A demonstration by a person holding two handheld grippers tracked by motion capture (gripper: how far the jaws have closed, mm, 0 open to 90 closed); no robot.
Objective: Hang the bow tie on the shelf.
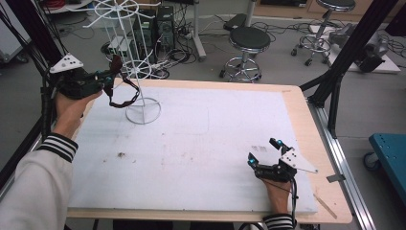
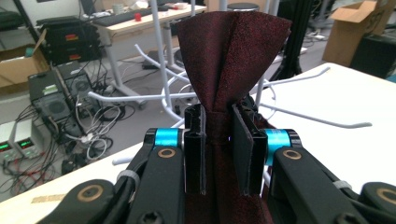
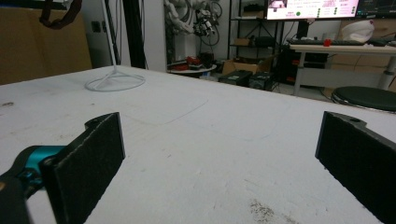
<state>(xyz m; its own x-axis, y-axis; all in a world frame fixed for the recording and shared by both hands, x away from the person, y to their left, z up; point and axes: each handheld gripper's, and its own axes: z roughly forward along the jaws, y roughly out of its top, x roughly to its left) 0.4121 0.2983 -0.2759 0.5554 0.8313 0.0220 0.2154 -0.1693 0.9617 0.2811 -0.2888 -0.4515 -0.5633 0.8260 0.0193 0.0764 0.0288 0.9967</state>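
Left gripper view looks straight along the left gripper (image 2: 218, 144), whose two black jaws are pressed in on a dark red strip of cloth (image 2: 231, 56); the cloth is squeezed narrow between the pads and fans out wider above them. Behind it stand the white wire arms of a rack (image 2: 299, 116), close to the cloth (whether they touch it, I cannot tell).

From the high view, the left gripper (image 1: 108, 82) is held up at the table's far left corner by the person's left hand (image 1: 72, 108), a striped cuff on the sleeve below it. The dark red strip of cloth (image 1: 125, 99) hangs from the jaws in a loop beside the rack (image 1: 129, 62), whose round wire base rests on the white table cover (image 1: 201, 143).

The right gripper (image 1: 263, 152) sits low near the table's near right part, resting on or just over the white cover, its jaws spread wide with nothing between them. In the right gripper view the two black pads (image 3: 88, 158) stand well apart over the bare, slightly smudged surface, with the rack's base (image 3: 115, 80) far off at the left.

Round black stools (image 1: 249, 40) stand on the floor beyond the table.
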